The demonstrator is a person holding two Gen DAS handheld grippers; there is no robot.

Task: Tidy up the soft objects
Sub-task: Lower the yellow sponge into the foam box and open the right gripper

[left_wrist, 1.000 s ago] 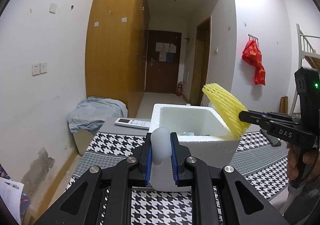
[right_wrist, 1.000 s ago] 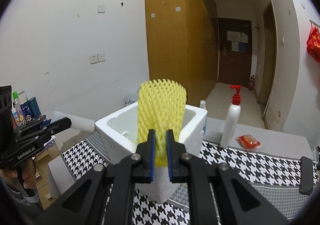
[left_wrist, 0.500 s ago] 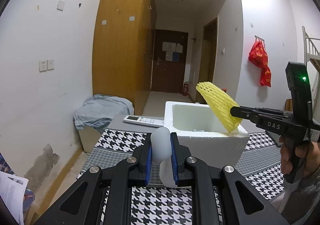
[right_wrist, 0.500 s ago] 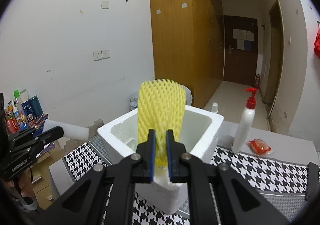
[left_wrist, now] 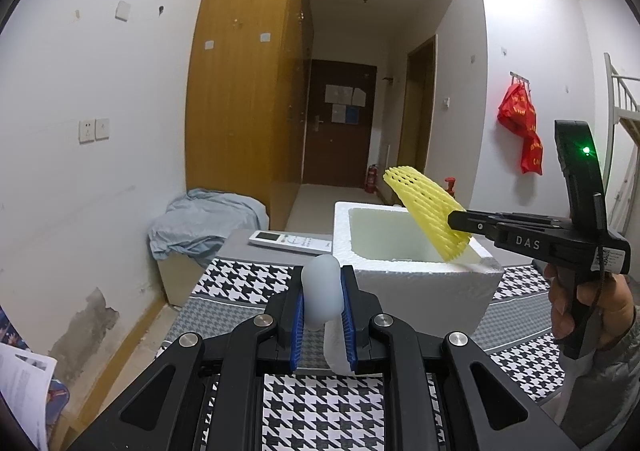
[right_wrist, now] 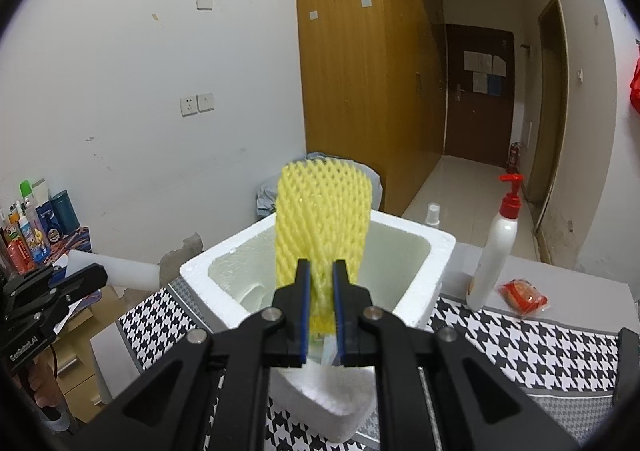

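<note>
Net (right_wrist: pixel 322 227) clamped in right gripper (right_wrist: pixel 320 307) above box (right_wrist: pixel 408 283) rim; left gripper (left_wrist: pixel 322 315) pinches white blob (left_wrist: pixel 322 291) beside box. Early release probably drops net outside, it's floppy

A yellow foam net (right_wrist: pixel 322 227), a flattened mesh sleeve, stands tilted over the near rim of the foam box (right_wrist: pixel 416 283), pinched at its lower end by the right tongs (right_wrist: pixel 320 315). The white box sits open-topped on the houndstooth tabletop (right_wrist: pixel 520 347). A pale, rounded soft piece (left_wrist: pixel 322 291), translucent white, is squeezed upright between the left tongs (left_wrist: pixel 323 317), short of the box.
</note>
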